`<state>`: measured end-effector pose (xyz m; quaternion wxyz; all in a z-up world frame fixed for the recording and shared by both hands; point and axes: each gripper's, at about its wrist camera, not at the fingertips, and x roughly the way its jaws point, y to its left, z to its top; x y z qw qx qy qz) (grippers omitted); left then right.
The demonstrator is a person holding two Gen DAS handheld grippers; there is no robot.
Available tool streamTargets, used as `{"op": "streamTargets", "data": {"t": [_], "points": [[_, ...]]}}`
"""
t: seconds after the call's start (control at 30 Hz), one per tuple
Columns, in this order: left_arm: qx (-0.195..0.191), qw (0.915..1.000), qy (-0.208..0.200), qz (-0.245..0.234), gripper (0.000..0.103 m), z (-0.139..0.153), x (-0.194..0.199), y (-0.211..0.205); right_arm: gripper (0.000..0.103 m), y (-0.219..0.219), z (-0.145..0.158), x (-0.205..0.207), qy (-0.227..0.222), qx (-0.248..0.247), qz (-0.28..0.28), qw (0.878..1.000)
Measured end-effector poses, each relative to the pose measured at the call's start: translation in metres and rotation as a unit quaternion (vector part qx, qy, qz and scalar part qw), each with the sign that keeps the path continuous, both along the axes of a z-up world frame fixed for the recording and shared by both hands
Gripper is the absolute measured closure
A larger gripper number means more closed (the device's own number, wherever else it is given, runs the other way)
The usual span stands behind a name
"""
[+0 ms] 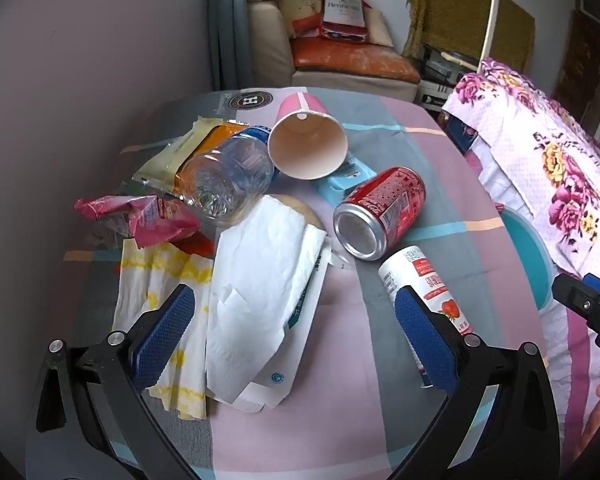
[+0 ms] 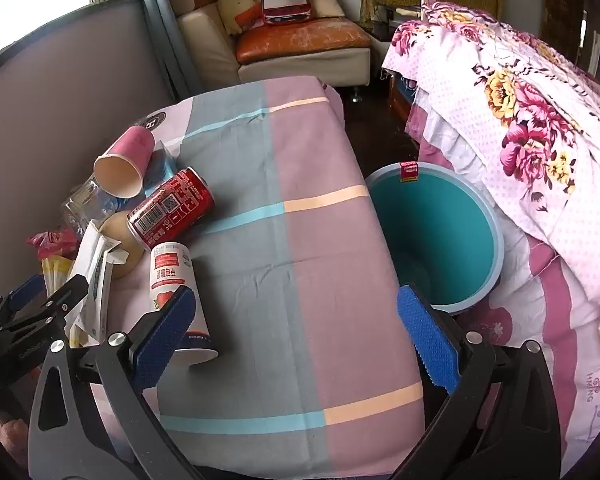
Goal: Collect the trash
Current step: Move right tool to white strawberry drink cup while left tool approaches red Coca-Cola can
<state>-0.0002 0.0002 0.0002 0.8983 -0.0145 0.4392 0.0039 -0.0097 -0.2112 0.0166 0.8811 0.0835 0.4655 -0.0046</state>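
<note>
left gripper [image 1: 296, 328]: jaws wide, nothing held; napkin [image 1: 260, 288] lies between the pads, can [image 1: 380, 212] ahead | right gripper [image 2: 296, 332]: jaws wide, nothing held; yogurt cup [image 2: 180, 292] at its left pad, bin [image 2: 436, 240] ahead-right | advice: napkin is best pinched low at its fold, then carried right to the bin

One can [image 1: 380, 212], two cups [image 1: 308, 140], perhaps three wrappers [image 1: 140, 216].

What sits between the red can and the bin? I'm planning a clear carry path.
Only bare tablecloth lies between the red can and the bin, up to the table's edge; the right wrist view shows it.
</note>
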Motion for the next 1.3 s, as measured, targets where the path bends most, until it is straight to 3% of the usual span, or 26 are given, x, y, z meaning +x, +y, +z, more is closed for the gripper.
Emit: {"op": "streamTargets", "data": {"t": [1.3], "points": [[-0.009,0.9999,0.007,0.006,0.003,-0.004,0.002,0.009,0.006,0.007,0.007,0.015,0.02,-0.004,0.005,1.0]]}}
